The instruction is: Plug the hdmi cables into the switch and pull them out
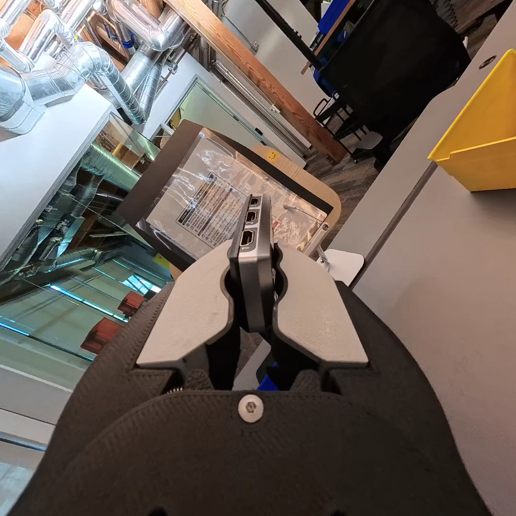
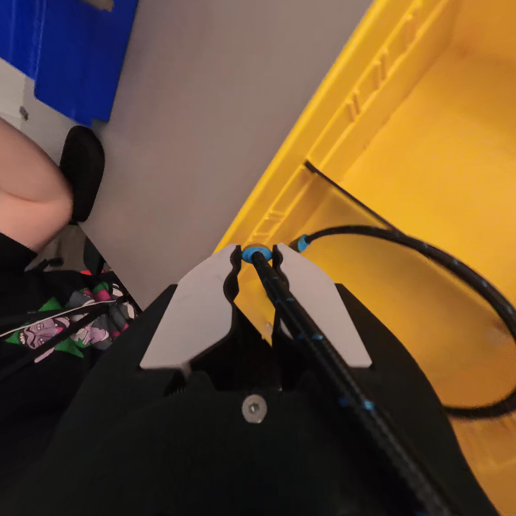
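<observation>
Yellow bin (image 2: 418,139) fills the right wrist view from 12 to 5 o'clock, and most of the risk sits in there. The black braided hdmi cable (image 2: 435,251) loops across its floor from 3 o'clock back under the right gripper (image 2: 256,255), so a quick lift could drag the loop against the bin rim and twist the plug. Left gripper (image 1: 252,248) is clenched on the switch (image 1: 255,268), held edge-up in the air at frame centre, all three ports (image 1: 247,238) empty and facing away toward 12 o'clock. It's a flat-side pinch low on the body, so I'd expect push-in force to lever the switch out of the grip. Right gripper is nearly closed around the cable's blue collar (image 2: 255,254) at its tips (frame is blurred, can't tell whether it actually bites). A hold on the collar rather than the plug body would probably let the plug yaw and miss the port.
</observation>
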Demonstrator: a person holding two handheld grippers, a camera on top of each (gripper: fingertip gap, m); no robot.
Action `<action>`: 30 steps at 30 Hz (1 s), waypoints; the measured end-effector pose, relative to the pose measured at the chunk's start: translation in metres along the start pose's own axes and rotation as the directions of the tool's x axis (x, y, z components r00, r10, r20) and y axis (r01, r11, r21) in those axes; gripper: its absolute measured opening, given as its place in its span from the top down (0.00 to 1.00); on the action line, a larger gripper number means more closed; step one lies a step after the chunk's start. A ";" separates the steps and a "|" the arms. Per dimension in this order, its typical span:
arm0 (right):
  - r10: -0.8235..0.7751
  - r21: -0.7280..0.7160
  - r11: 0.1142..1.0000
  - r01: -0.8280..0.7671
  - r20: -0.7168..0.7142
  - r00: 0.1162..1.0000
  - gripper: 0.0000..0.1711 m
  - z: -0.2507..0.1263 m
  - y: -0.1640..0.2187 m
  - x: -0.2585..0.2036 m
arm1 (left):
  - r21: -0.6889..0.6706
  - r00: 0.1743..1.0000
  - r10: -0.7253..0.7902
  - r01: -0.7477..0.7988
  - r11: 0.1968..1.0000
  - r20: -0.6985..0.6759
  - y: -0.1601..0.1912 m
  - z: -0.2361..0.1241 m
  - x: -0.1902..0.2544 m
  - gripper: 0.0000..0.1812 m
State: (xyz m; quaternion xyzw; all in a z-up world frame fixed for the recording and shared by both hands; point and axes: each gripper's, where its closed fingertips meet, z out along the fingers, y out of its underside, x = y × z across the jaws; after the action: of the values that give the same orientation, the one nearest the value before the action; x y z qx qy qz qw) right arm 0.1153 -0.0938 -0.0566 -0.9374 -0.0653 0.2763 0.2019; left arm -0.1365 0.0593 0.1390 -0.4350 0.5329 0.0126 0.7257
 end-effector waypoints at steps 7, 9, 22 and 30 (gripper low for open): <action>0.003 -0.034 0.999 -0.003 -0.003 1.000 0.87 0.017 -0.006 0.008 | -0.005 1.000 0.012 -0.012 1.000 -0.003 0.000 -0.001 0.001 0.88; 0.038 -0.114 0.993 -0.040 -0.023 0.999 0.87 0.021 0.009 0.017 | -0.003 1.000 0.008 -0.008 1.000 -0.006 -0.001 -0.001 0.001 0.88; 0.014 0.217 0.976 0.018 -0.146 0.989 0.74 -0.067 -0.011 0.003 | 0.021 1.000 0.009 -0.008 1.000 -0.011 -0.006 -0.007 0.000 0.88; -0.556 0.636 0.249 0.730 -0.524 0.646 0.66 -0.120 -0.111 -0.149 | 0.192 0.929 -0.108 0.186 0.964 -0.354 -0.044 -0.023 0.043 0.88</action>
State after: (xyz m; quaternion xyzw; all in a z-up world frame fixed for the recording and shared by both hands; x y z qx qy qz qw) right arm 0.0547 -0.0688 0.1544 -0.6429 -0.2902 0.0739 0.7050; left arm -0.1137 -0.0021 0.1312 -0.3855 0.6140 -0.1772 0.6656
